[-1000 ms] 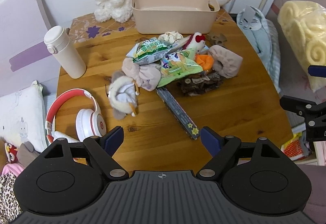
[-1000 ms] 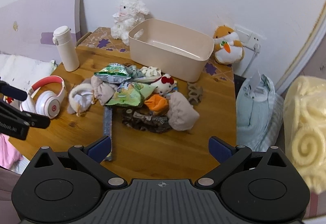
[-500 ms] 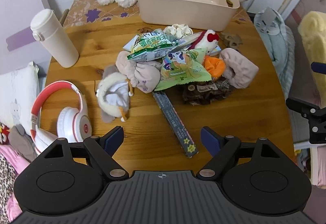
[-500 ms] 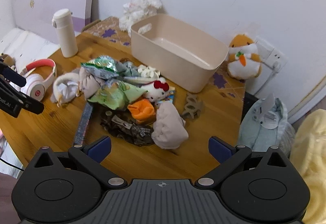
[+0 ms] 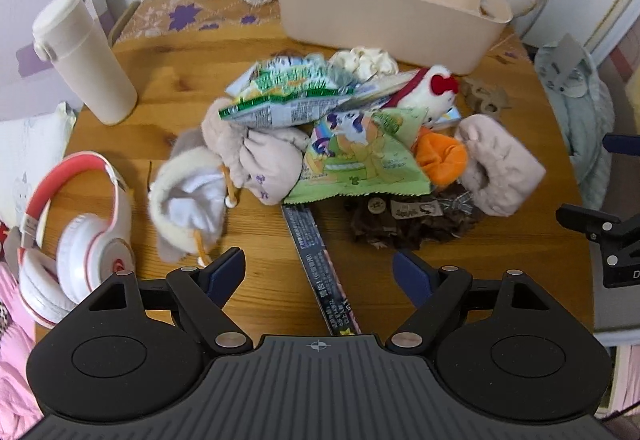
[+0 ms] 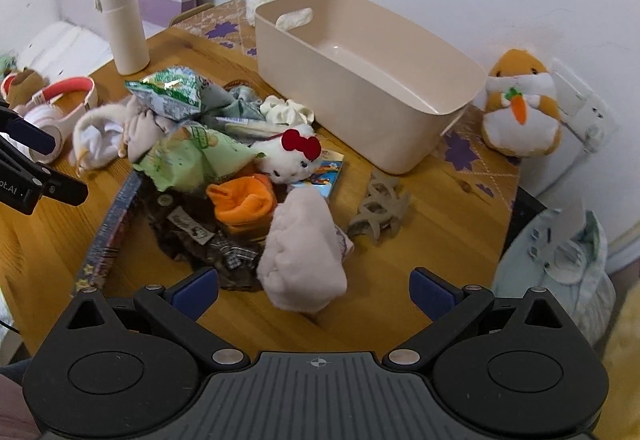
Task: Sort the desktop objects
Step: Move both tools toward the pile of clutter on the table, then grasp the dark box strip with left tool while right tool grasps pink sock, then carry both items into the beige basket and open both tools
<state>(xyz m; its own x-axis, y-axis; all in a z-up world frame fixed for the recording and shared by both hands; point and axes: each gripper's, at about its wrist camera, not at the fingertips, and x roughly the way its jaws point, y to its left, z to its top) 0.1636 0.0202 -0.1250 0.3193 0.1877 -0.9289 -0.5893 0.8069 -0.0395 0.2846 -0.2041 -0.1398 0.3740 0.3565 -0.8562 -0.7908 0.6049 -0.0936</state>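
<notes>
**Ana:** Wooden table (image 5: pixel 500 260) against a white wall, with a heap (image 5: pixel 352 143) of soft toys, snack bags and cloth in the middle and a beige bin (image 6: pixel 360 79) behind it. The bin looks empty.

**Ben:** Where are the tools?

**Ana:** Both hang over the near edge with their jaws wide apart and nothing between them. The left gripper (image 5: pixel 319 272) faces the heap's left half, and the right gripper (image 6: pixel 314 290) faces its right half.

**Ben:** Which one is closer to something it could take?

**Ana:** The right, I'd judge. A pale plush mitt (image 6: pixel 304 260) lies just ahead of it, almost between the finger lines, with its long axis running away from the tool toward the bin. The left has a dark flat box (image 5: pixel 320 264) running from under the heap toward it, slightly aslant and nearly along its line of sight, so its jaws would close across the box's narrow width.

**Ben:** And the bin from there?

**Ana:** Straight beyond the heap for both, a little to the right from the left view.

**Ben:** Does one view show more?

**Ana:** The right view shows the bin's bare floor and a grey claw clip (image 6: pixel 378 209) lying apart on the wood. The left view shows the headphones (image 5: pixel 76 240) and bottle (image 5: pixel 86 59) whole, and the box's near end.
</notes>
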